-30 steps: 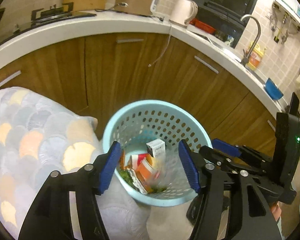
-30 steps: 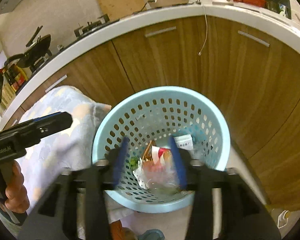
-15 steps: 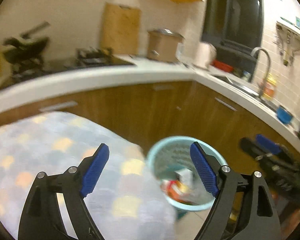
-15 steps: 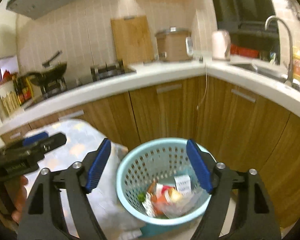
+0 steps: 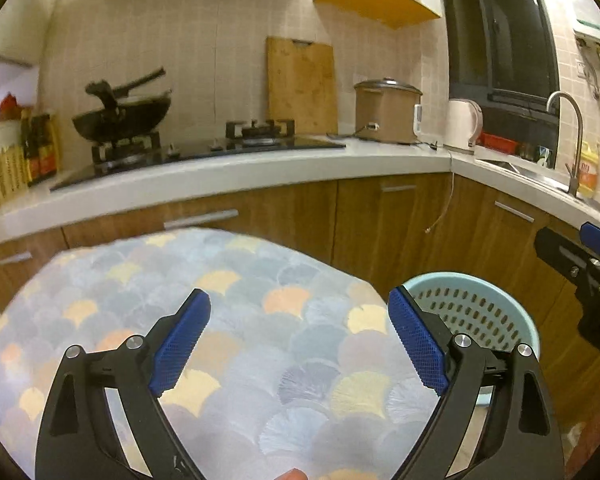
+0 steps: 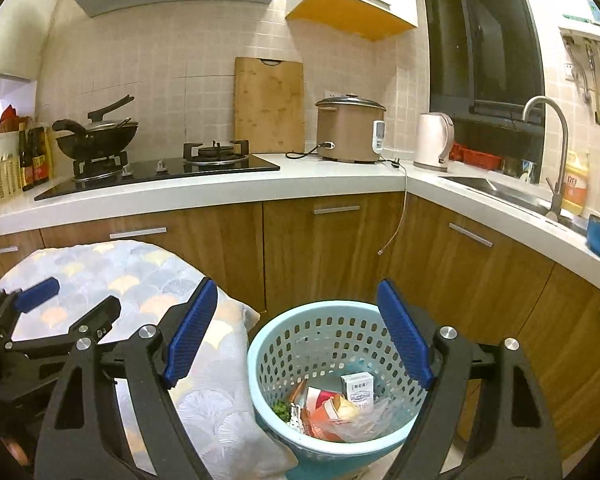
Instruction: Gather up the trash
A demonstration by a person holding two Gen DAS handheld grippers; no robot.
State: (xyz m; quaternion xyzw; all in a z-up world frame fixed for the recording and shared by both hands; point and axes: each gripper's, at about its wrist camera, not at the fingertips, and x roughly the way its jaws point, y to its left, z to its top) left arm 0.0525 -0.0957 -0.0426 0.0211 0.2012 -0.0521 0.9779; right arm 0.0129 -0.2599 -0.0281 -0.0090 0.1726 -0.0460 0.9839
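Right wrist view: both grippers, left (image 5: 298, 340) and right (image 6: 296, 330), hang spread and empty above the trash-filled basket (image 6: 336, 312) right of the cushion (image 6: 140, 276); next, judge what remains before reaching again.

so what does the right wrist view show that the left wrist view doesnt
Only the right wrist view shows the trash inside the light blue perforated plastic basket: a small white carton, orange wrappers and clear plastic film. It also shows the open left tool from the side.
Only the left wrist view shows the patterned cloth-covered surface filling the foreground under that tool.
Both share the basket, the cloth, the black wok and the brown rice cooker.
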